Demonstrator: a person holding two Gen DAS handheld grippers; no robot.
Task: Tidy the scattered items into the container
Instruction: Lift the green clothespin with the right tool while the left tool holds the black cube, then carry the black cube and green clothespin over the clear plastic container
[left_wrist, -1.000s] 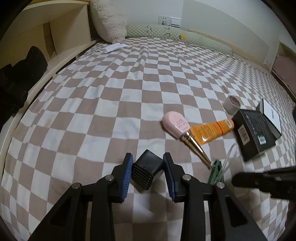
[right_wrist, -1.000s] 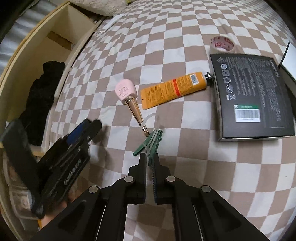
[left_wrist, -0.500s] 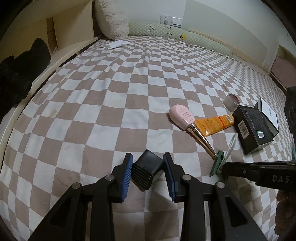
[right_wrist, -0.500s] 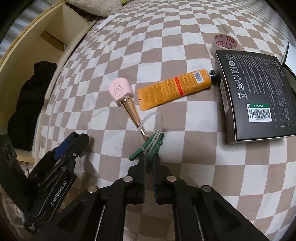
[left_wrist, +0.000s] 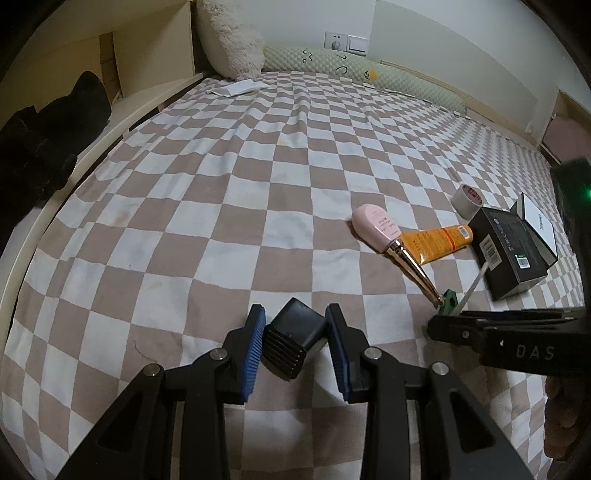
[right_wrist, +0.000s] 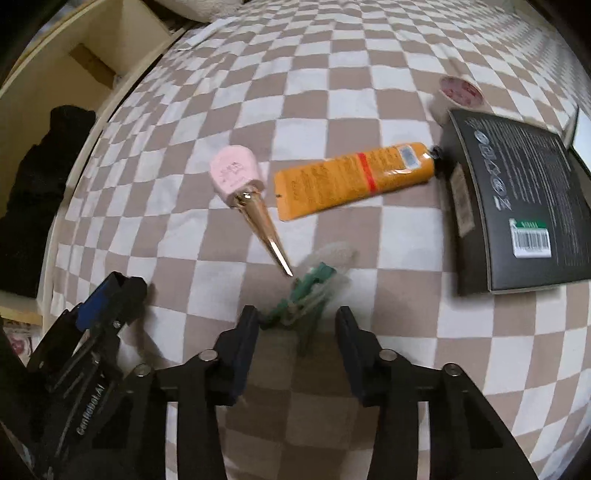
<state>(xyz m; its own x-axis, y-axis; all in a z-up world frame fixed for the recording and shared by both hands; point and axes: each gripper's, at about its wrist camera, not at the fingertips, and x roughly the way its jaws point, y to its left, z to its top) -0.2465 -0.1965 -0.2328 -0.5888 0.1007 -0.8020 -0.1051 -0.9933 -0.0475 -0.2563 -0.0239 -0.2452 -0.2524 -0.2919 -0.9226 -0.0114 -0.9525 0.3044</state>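
My left gripper (left_wrist: 295, 341) is shut on a small black ribbed box (left_wrist: 295, 336) and holds it low over the checkered bedspread. My right gripper (right_wrist: 295, 332) is open, with a blurred green clip (right_wrist: 306, 295) with a clear loop lying between its fingertips on the bed; the clip also shows in the left wrist view (left_wrist: 448, 301). Beyond lie a pink bottle with a gold pointed cap (right_wrist: 243, 192), an orange tube (right_wrist: 354, 181), a tape roll (right_wrist: 460, 92) and a black box (right_wrist: 521, 199).
A white box (left_wrist: 537, 218) lies behind the black box. A wooden shelf unit with black cloth (left_wrist: 44, 133) runs along the bed's left edge. Pillows (left_wrist: 232, 40) and a bolster lie at the far end by the wall.
My right gripper has opened and let go of the green clip, which now lies on the bed. My left gripper still holds the black ribbed box.
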